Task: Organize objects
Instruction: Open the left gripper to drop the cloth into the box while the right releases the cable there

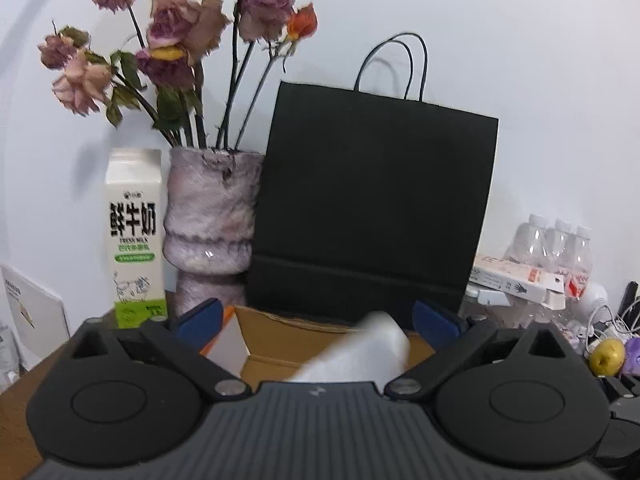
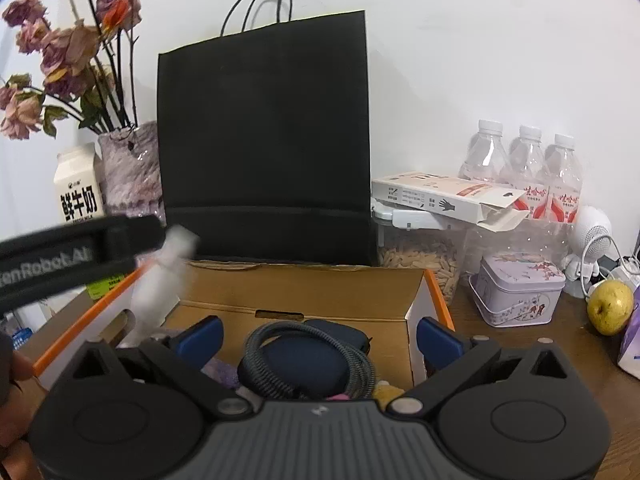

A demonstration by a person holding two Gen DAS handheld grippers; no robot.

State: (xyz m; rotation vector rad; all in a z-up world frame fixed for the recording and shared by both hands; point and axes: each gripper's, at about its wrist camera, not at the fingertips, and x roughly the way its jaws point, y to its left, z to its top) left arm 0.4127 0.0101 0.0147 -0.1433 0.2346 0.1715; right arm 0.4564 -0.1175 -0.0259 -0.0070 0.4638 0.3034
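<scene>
The left gripper (image 1: 316,318) stands with its blue pads wide apart; a blurred white object (image 1: 360,354), seemingly just released, lies loose between them, dropping over the cardboard box (image 2: 320,292). The right gripper (image 2: 320,338), also spread wide and empty, hovers over the box's near edge, above a coiled cable (image 2: 312,354) and dark pouch (image 2: 304,360) already inside. Stowing looks underway; next likely comes fetching another item, perhaps the apple (image 2: 610,307) near the table's right edge.
</scene>
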